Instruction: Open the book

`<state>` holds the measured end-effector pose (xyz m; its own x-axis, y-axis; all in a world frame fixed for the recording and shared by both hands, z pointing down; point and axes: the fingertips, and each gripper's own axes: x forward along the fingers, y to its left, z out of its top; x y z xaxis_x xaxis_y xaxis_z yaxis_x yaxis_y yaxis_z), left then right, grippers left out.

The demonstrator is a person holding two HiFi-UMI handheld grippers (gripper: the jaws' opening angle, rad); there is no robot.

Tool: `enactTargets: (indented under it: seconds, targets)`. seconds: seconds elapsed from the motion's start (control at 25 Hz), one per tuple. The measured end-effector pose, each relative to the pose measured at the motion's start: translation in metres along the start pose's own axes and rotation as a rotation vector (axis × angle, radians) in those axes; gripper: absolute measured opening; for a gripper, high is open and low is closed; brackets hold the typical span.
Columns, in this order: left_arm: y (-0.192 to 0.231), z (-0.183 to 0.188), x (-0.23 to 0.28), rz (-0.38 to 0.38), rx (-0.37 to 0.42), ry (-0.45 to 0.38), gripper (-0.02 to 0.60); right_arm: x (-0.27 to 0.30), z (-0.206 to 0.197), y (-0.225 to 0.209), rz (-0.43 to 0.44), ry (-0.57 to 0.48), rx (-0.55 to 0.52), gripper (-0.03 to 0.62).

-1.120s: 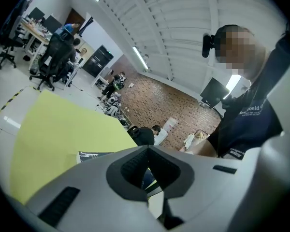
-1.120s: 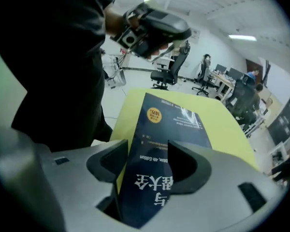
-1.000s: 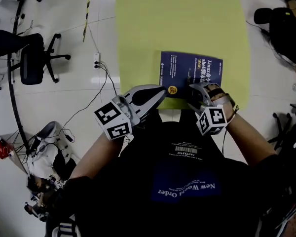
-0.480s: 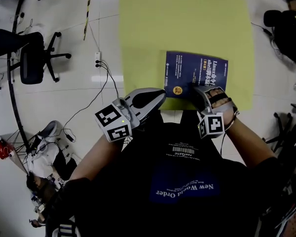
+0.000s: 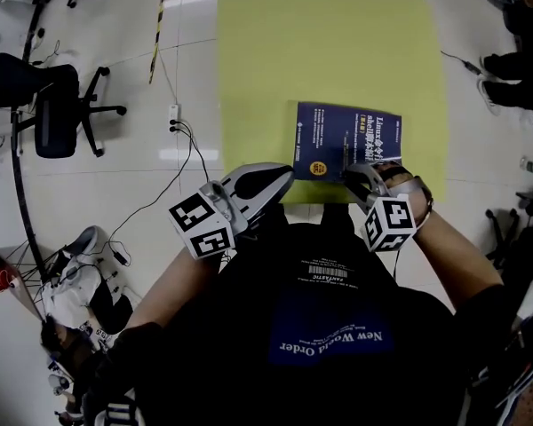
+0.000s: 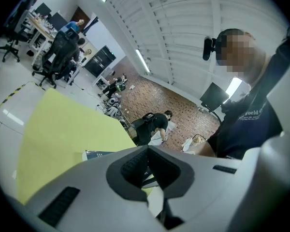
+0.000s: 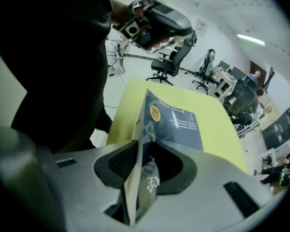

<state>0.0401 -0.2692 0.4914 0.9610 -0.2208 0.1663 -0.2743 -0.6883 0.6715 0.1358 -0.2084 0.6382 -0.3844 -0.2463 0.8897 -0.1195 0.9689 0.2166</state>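
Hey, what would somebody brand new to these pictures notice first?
The bright yellow-green surface in front of the person, with a dark blue book near its near edge. The right tool has just been closing on the book's lifted cover, while the left tool hovers shut beside it.

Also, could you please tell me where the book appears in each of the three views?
Head view: book right of centre, at the yellow mat's near edge.
Left gripper view: only a blue sliver of it, low and left of centre.
Right gripper view: centre, its cover edge lifted toward the camera.
Shared landmark: the yellow mat, under the book in all three.
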Motion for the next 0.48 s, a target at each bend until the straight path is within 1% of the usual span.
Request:
enactTargets:
  seconds: [0.28,0.48]
  targets:
    - [-0.009,0.025,-0.010,0.002,0.000,-0.046,0.006,-0.056,0.010,-0.053,0.066,-0.007,0.047,0.084]
    - [-0.007,0.035,-0.020,0.005,-0.006,-0.084,0.006,-0.073,0.009,-0.094,0.127,-0.014,0.097,0.081]
